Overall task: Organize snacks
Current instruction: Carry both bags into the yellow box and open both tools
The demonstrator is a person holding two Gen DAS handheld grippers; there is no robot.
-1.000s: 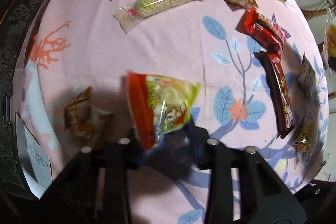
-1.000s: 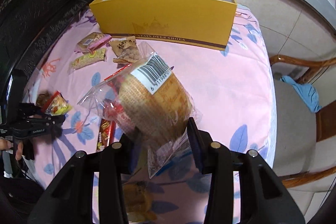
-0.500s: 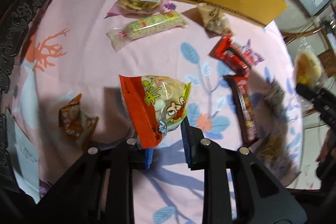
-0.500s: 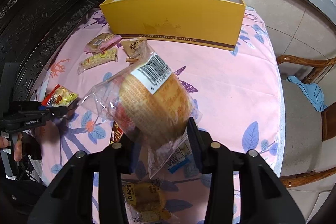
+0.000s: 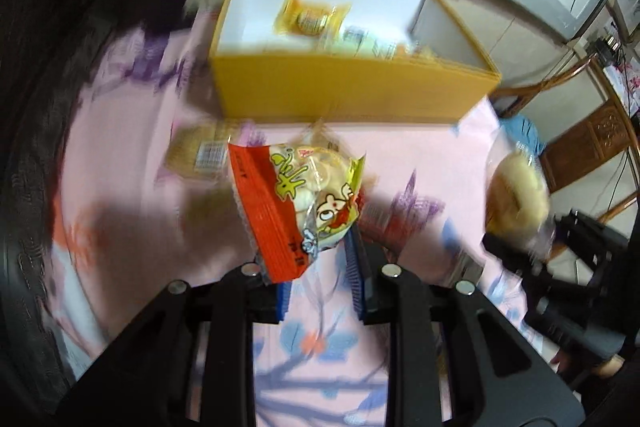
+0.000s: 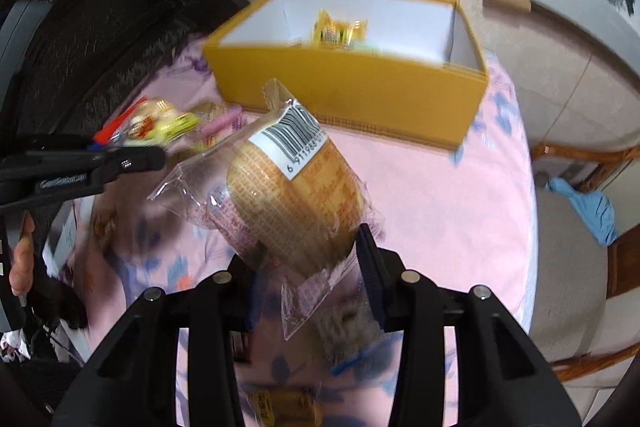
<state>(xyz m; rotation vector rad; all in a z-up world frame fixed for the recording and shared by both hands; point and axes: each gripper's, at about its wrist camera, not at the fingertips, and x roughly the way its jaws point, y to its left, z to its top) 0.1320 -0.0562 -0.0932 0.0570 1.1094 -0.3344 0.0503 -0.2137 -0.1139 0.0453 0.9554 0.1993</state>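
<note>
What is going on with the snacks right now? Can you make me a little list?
left hand-held gripper: shut on the red and yellow snack packet, lifted off the table
right hand-held gripper: shut on the clear-wrapped round cake, held in the air
yellow box: open, a yellow wrapped snack already inside
pink tablecloth: more snacks lying near the box, too blurred to name

Both wrist views downward, sharing yellow box (image 5: 352,91).
</note>
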